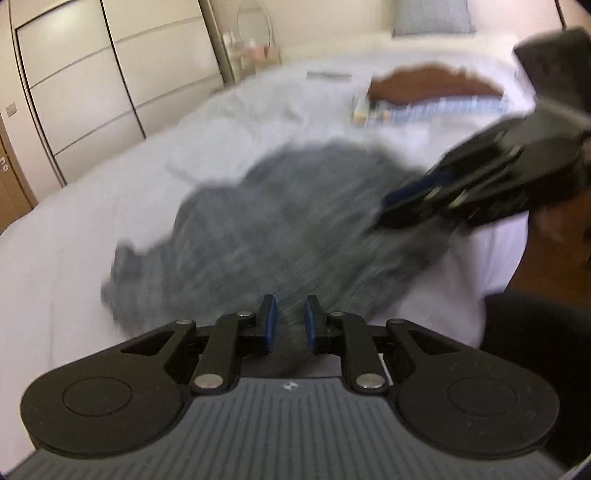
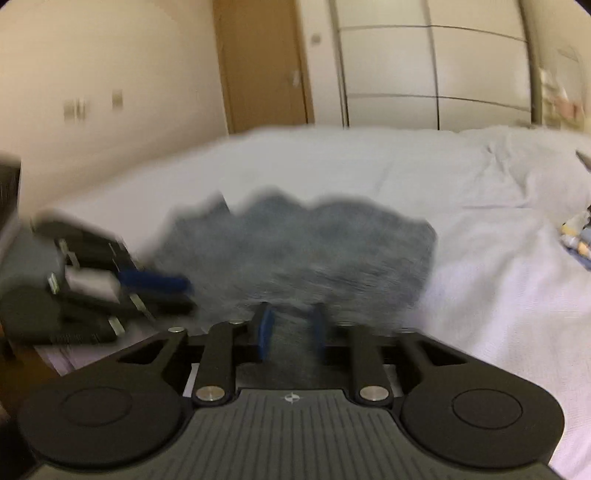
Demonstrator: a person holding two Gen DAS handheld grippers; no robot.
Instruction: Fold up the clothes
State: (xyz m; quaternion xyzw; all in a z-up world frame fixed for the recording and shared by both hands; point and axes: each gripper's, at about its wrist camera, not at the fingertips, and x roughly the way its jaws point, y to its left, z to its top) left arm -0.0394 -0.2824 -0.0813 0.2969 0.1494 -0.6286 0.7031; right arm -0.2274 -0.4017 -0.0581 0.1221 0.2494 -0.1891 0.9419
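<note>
A grey garment [image 1: 280,221] lies crumpled on the white bed [image 1: 74,266], heavily blurred by motion. In the left wrist view, my left gripper [image 1: 290,321] has its blue pads close together, with a strip of the grey cloth running between them. My right gripper [image 1: 391,206] comes in from the right at the garment's near right edge. In the right wrist view, the grey garment [image 2: 303,247] spreads ahead, and my right gripper [image 2: 291,328] pinches a fold of it between narrow-set fingers. The left gripper [image 2: 181,291] shows at the left by the cloth's edge.
A brown garment [image 1: 432,85] and a blue patterned one [image 1: 443,109] lie at the far side of the bed. A pillow [image 1: 432,16] sits at the head. Wardrobe doors [image 1: 92,74] and a small dresser [image 1: 251,48] stand behind. Wooden floor [image 1: 554,258] shows at the right.
</note>
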